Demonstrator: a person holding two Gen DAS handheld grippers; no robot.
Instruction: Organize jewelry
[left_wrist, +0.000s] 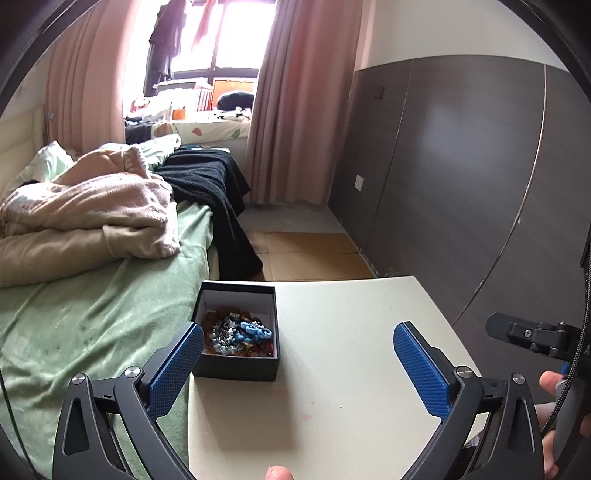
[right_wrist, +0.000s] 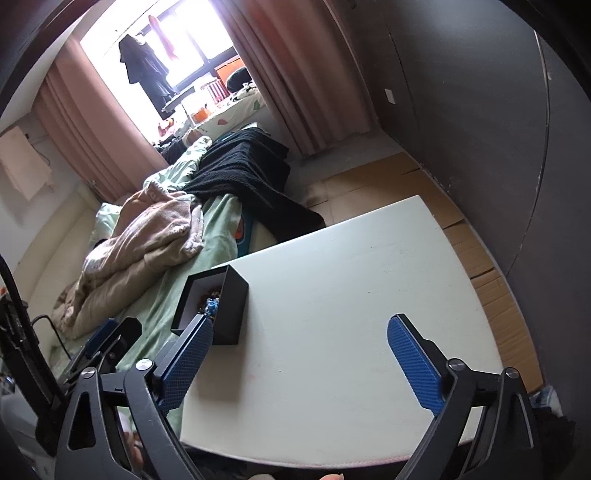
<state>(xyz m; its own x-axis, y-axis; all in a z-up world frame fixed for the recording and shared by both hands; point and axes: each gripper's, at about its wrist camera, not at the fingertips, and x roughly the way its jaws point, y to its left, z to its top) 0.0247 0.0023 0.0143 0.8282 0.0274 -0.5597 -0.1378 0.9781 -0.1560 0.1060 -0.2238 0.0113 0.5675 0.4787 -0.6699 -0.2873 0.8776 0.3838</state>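
A black open box (left_wrist: 236, 365) with a white lining sits at the far left corner of a white table (left_wrist: 351, 369). It holds a tangle of jewelry (left_wrist: 236, 334): blue, silver and amber beads. My left gripper (left_wrist: 298, 341) is open and empty above the table, just right of the box, its left fingertip beside the box's near wall. In the right wrist view the box (right_wrist: 231, 306) stands left of centre with some jewelry (right_wrist: 211, 304) showing. My right gripper (right_wrist: 300, 332) is open and empty over the table, to the right of the box.
A bed (left_wrist: 92, 314) with a green sheet, a beige blanket and a black throw borders the table's left side. A dark panelled wall (left_wrist: 480, 184) runs along the right. Cardboard (left_wrist: 306, 254) covers the floor beyond the table. The other gripper (left_wrist: 532, 338) shows at right.
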